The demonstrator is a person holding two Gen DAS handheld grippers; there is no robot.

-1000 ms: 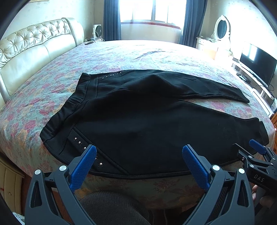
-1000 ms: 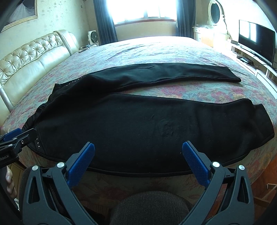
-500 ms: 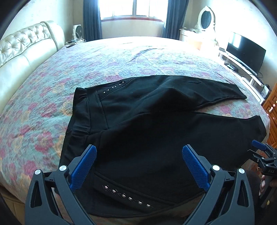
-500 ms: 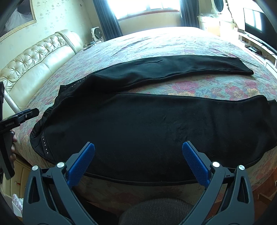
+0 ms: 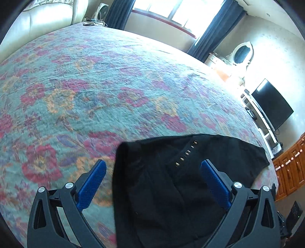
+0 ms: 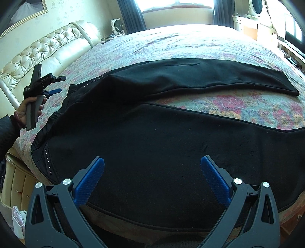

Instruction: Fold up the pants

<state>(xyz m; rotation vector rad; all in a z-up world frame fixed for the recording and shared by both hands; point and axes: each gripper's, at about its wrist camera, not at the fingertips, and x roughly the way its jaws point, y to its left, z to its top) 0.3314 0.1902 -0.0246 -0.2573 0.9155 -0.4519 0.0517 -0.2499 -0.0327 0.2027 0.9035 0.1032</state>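
Note:
Black pants (image 6: 152, 137) with small metal studs lie spread flat on the floral bedspread (image 6: 247, 106), waistband to the left, both legs stretching right and apart. My right gripper (image 6: 152, 175) is open and empty, hovering over the near leg by the bed's front edge. My left gripper (image 5: 152, 177) is open and empty, above the far waistband corner (image 5: 171, 181) of the pants. It also shows in the right wrist view (image 6: 57, 84), held in a hand above the waistband's left end.
A cream tufted headboard (image 6: 47, 55) runs along the left. A window with dark curtains (image 6: 133, 11) is at the back. A television (image 5: 272, 106) and a white vanity mirror (image 5: 242, 51) stand to the right. A wooden cabinet (image 5: 291, 171) is at the far right.
My left gripper has swung left and forward, from the near waistband to above its far corner, tilting its view. My right gripper has moved slightly closer over the near leg.

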